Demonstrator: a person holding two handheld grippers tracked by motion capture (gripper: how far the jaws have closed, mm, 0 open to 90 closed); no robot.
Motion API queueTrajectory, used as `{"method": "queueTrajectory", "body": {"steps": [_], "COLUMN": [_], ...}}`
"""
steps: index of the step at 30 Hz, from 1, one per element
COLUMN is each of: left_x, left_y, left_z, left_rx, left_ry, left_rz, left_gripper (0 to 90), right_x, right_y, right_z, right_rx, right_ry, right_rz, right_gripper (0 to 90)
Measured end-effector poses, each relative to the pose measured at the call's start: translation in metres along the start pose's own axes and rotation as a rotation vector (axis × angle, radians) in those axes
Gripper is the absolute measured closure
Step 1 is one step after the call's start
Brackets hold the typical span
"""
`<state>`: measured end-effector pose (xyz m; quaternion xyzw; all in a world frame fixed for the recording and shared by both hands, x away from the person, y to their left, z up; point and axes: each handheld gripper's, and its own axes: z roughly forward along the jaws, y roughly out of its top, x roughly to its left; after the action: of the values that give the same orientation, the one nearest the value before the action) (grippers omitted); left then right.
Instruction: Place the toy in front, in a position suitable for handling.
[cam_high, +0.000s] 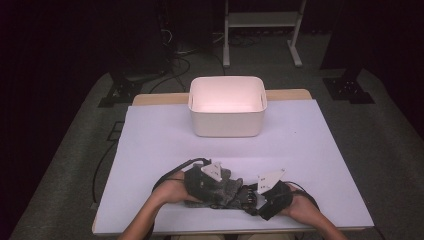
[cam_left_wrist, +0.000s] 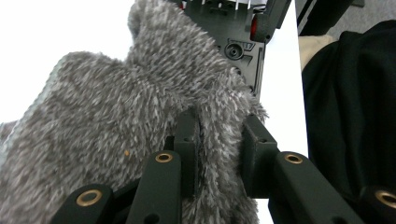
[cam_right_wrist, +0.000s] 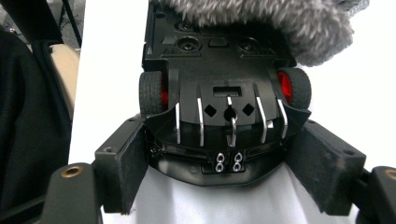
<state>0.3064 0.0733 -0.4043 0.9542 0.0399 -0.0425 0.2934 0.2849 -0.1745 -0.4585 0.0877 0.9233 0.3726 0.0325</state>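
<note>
A: What's on the white-topped desk (cam_high: 165, 135)?

B: Towards the far edge stands an open white rectangular plastic bin (cam_high: 227, 106), well apart from both hands. Nothing lies between it and the work at the near edge.

A: And the work itself?

B: A fuzzy grey knitted cloth (cam_high: 220, 186) lies near the front edge, draped over one end of a black toy car with red-hubbed wheels (cam_high: 247, 196).

A: The high view hardly shows the car.

B: True, it's a dark patch there. The right gripper view shows its upturned underside (cam_right_wrist: 224, 79), with metal contact strips and two wheels, and the cloth (cam_right_wrist: 280, 23) covering its far end. The left gripper view shows the cloth's pile (cam_left_wrist: 116, 121) close up, with the car (cam_left_wrist: 238, 42) behind it.

A: The hands?

B: Both forearms come in low and level from the near edge, facing each other. The left claw (cam_left_wrist: 219, 149) is pinched together on a fold of the cloth. The right claw (cam_right_wrist: 229, 163) is clamped on the car's sides, its pads pressing the body.
</note>
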Motion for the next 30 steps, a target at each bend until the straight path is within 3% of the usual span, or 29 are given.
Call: {"method": "queueTrajectory", "body": {"steps": [6,12,18,26,30], "left_x": [0.000,0.000,-0.002,-0.003,-0.001], "left_y": [0.009,0.004,0.004,0.004,0.002], "left_z": [0.006,0.006,0.007,0.008,0.005], "left_rx": [-0.002,-0.034,-0.045,-0.058,-0.052], "left_ry": [-0.016,-0.037,-0.036,-0.037,-0.033], "left_rz": [0.007,-0.002,-0.002,-0.005,0.019], "left_gripper": [71.8,72.0,72.4,72.5,72.4], "right_x": [0.000,0.001,0.000,-0.003,-0.003], "right_y": [0.000,0.002,0.009,0.024,0.022], "right_z": [-0.001,-0.005,-0.007,0.008,0.014], "right_rx": [0.002,0.010,-0.009,0.018,0.026], "right_ry": [0.006,0.013,0.040,0.069,0.082], "right_rz": [0.027,0.047,0.110,0.088,0.091], "right_gripper": [22.6,21.2,16.7,17.8,20.2]}}
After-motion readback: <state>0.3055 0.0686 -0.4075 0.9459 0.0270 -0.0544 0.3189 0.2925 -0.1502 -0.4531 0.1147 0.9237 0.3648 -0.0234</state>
